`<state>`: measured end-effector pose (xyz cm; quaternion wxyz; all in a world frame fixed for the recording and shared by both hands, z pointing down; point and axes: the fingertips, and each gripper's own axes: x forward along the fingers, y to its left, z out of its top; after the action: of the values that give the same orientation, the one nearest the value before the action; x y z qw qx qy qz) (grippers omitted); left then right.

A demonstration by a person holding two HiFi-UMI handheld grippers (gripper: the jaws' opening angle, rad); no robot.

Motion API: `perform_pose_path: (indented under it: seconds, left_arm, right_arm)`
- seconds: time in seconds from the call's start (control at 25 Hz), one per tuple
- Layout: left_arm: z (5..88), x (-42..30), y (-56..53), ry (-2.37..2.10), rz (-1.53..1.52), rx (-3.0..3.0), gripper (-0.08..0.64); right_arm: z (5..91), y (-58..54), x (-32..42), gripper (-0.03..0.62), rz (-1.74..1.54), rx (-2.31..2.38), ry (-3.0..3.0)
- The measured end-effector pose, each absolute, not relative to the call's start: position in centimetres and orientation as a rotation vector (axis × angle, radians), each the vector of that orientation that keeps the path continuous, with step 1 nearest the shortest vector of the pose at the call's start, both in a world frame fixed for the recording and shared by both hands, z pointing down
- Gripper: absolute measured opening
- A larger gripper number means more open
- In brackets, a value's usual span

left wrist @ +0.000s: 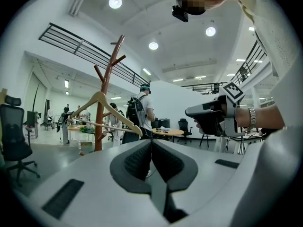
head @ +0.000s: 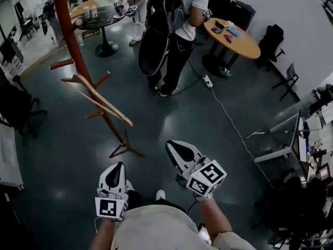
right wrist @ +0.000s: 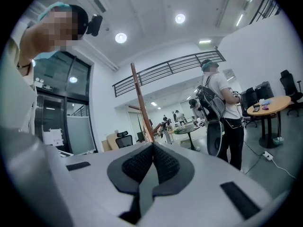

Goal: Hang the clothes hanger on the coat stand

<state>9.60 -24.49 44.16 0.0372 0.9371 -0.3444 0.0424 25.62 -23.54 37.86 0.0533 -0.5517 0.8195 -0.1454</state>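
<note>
Clothes hanger [head: 99, 102] hung tilted on the coat stand [head: 70, 35], well apart from both grippers. Left gripper [head: 118, 166] and right gripper [head: 173, 147] kept fingers together, empty; best just check the hook sat securely.

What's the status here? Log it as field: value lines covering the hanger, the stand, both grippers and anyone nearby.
hanger: wooden hanger, hanging tilted from a lower branch of the coat stand
stand: red-brown, upright on the floor, ahead and to the left
left gripper: jaws together, nothing between them, held low by the body
right gripper: jaws together, empty, beside the left one
bystander: person in a white shirt with a backpack, standing near a round table
task: looks done, hanger free of both grippers
</note>
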Motion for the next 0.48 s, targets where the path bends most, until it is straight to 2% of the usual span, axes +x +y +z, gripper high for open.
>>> perform_pose_path:
  seconds: [0.48]
  left_arm:
    - [43.5, 11.4, -14.7, -1.229, 0.128, 2.83, 0.014]
  right_arm:
    - [40.9, -13.5, 25.3, 0.02, -0.498, -1.548, 2.549]
